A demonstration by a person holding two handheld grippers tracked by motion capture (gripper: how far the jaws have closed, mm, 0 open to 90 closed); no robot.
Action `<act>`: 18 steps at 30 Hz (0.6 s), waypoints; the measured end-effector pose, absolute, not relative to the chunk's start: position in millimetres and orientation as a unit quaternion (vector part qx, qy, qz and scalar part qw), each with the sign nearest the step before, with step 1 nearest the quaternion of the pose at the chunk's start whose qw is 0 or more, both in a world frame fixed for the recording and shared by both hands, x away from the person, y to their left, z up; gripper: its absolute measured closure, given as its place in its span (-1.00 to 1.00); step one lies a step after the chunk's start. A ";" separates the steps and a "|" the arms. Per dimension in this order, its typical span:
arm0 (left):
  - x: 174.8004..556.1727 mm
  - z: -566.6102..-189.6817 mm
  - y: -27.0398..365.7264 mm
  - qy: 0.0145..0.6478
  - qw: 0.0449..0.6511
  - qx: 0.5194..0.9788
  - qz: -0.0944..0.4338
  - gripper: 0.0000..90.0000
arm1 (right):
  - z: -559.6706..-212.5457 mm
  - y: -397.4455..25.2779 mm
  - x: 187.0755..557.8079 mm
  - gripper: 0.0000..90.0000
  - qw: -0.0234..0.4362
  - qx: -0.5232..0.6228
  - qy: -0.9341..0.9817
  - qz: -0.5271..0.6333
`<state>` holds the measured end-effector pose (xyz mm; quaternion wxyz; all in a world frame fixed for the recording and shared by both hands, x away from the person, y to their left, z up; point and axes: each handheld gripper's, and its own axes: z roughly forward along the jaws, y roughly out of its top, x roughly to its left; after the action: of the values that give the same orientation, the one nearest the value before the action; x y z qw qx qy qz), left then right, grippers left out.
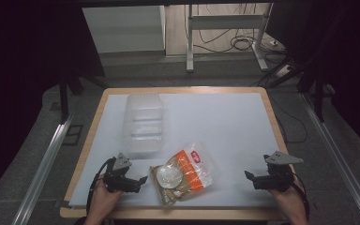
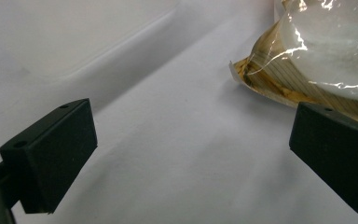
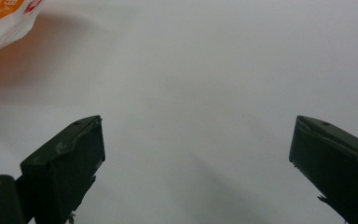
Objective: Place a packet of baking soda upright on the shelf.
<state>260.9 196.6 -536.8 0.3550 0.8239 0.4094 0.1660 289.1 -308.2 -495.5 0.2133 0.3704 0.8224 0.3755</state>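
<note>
Jaws of the left gripper stand wide apart, gripping nothing, their tips just beside the near-left edge of the snack bag, perhaps short of touching it. The left hand holds it low, aimed at the bag. Right of the bag, well apart, the right gripper is equally spread and empty over bare white sheet. Beyond the bag lies a clear plastic tray.
</note>
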 end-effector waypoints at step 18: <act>252.0 -524.1 185.4 0.381 0.373 0.836 0.128 -0.20 | -496.9 -306.1 289.4 -0.90 0.206 0.369 0.827 0.372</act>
<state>252.0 185.4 -524.1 0.3730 0.8364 0.3809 0.1276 289.4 -306.1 -496.9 0.2057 0.3691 0.8265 0.3718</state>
